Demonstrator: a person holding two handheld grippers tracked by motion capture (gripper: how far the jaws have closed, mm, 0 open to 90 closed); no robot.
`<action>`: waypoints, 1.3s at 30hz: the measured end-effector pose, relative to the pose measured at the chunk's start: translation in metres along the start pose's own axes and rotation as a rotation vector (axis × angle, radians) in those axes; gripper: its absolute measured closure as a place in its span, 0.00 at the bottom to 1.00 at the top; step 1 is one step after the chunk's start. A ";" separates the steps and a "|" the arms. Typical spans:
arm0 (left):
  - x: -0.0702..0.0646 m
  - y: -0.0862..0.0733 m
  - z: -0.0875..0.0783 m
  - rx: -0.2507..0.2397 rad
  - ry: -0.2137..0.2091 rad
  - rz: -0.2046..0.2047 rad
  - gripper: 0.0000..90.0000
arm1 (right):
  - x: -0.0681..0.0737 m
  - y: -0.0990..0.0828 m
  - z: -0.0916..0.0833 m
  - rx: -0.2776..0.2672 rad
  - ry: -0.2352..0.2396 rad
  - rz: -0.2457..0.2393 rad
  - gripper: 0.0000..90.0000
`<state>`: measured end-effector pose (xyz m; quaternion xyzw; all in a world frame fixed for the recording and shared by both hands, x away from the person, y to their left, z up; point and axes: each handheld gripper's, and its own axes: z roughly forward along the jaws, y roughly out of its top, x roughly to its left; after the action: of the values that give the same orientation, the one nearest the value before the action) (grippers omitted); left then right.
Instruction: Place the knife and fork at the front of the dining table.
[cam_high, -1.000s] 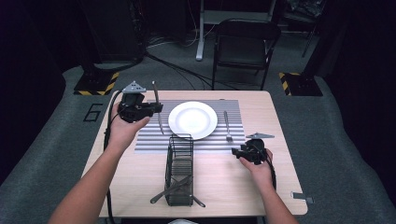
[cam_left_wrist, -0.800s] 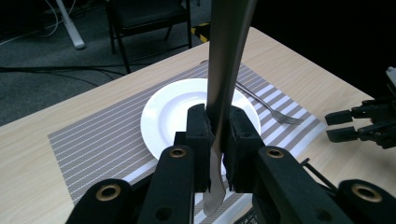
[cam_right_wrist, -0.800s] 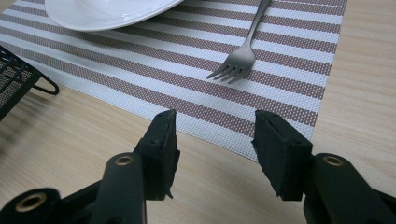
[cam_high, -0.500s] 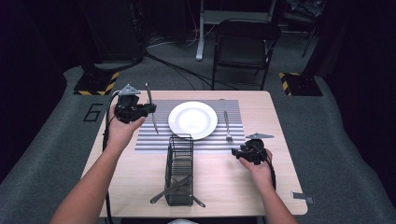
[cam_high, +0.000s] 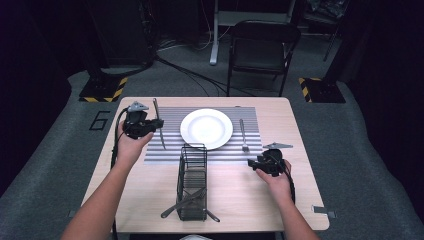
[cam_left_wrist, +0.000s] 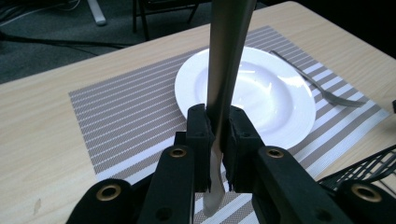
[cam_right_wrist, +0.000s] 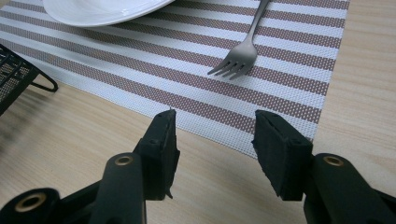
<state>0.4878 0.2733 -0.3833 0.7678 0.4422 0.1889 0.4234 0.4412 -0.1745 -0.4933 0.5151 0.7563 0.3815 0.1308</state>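
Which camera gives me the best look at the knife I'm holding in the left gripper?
The left gripper view: the knife sits clamped between the left gripper pads, rising upright in front of the plate. The high view shows the knife small and thin, held over the placemat's left side.

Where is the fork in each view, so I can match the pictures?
High view: the fork lies on the striped placemat, right of the white plate.
Left gripper view: the fork sits upper right, beyond the plate.
Right gripper view: the fork sits top centre, tines toward the camera.
Shared landmark: the plate.
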 end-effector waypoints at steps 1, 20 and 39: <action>0.001 -0.002 0.001 0.003 0.003 -0.002 0.91 | -0.001 0.000 0.000 -0.004 0.000 -0.008 0.55; 0.022 -0.022 0.023 0.011 0.033 -0.062 0.91 | 0.001 -0.001 0.001 0.006 0.003 0.000 0.55; 0.038 -0.014 0.040 0.048 0.087 -0.162 0.90 | 0.001 -0.001 0.002 0.007 0.009 0.003 0.55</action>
<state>0.5276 0.2893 -0.4208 0.7304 0.5252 0.1764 0.3993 0.4418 -0.1729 -0.4951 0.5149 0.7575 0.3814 0.1252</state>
